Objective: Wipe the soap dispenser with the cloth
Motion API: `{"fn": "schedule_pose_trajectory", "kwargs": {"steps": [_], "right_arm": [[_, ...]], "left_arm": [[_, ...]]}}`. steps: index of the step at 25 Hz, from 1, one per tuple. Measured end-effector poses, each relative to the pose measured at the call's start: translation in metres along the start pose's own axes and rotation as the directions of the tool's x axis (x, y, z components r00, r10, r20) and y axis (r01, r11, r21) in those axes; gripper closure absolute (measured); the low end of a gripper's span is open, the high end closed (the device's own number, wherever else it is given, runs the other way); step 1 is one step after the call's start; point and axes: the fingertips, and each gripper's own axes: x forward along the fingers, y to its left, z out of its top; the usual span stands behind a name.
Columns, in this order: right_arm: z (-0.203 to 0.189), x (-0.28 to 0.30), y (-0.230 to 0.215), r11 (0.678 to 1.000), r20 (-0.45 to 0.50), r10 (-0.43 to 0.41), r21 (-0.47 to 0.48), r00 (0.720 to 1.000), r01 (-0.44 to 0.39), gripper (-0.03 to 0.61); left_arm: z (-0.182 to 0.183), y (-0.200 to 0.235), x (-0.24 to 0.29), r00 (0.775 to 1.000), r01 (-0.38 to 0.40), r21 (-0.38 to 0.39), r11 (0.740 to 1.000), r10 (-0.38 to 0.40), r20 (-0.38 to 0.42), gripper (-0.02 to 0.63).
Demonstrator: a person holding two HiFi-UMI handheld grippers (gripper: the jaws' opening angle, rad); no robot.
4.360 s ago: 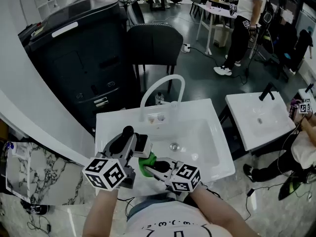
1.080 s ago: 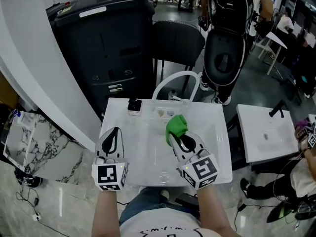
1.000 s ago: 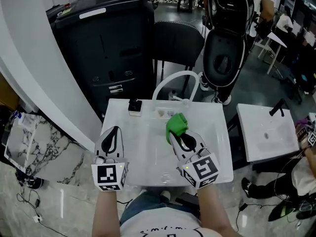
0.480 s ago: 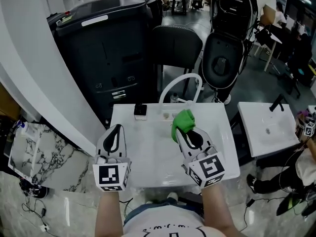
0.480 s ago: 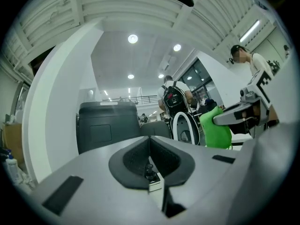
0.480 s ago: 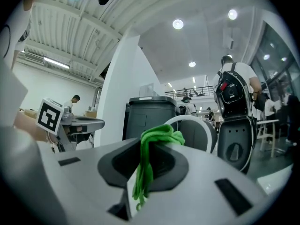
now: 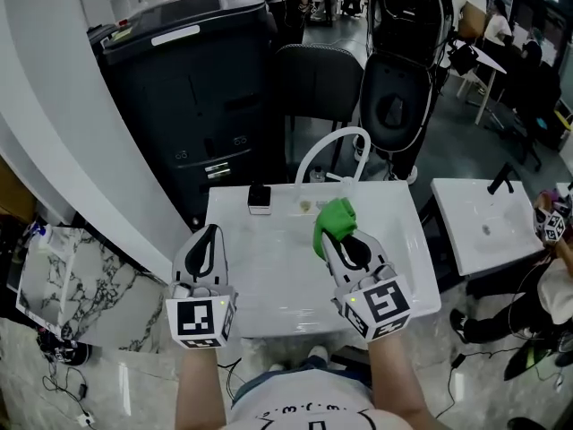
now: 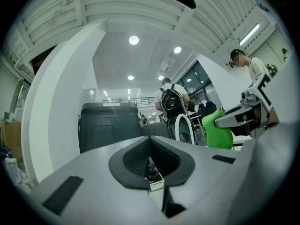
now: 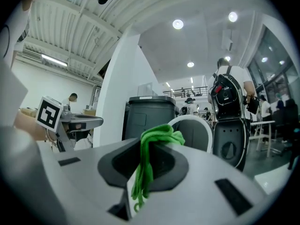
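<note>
The soap dispenser [image 7: 260,198], small with a black top and white base, stands on the back rim of the white sink [image 7: 269,307]. It also shows through the notch of the left jaws as the dispenser [image 8: 153,176]. My left gripper [image 7: 208,234] hangs over the sink's left side, shut and empty, well short of the dispenser. In its own view the left gripper [image 8: 150,143] has its jaws together. My right gripper [image 7: 340,233] is shut on the green cloth [image 7: 334,217], to the dispenser's right. The cloth [image 9: 151,159] is pinched between the jaws of the right gripper [image 9: 143,154].
A white arched faucet [image 7: 329,149] rises at the sink's back. Behind it stand a black cabinet [image 7: 179,88], a black chair [image 7: 318,79] and a person with a black backpack [image 7: 403,52]. A second sink [image 7: 488,227] is at the right.
Earlier my left gripper held the dispenser over the basin beside the cloth; now it stands on the back rim. Over the last second both grippers have risen slightly.
</note>
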Motion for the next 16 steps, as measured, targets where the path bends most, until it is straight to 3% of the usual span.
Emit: {"fn": "schedule_pose_trajectory", "kwargs": {"steps": [16], "right_arm": [[0.012, -0.006, -0.007, 0.998, 0.011, -0.047, -0.038, 0.999, 0.047, 0.532]], "left_arm": [[0.004, -0.008, 0.009, 0.999, 0.028, -0.023, 0.999, -0.027, 0.025, 0.595]]}}
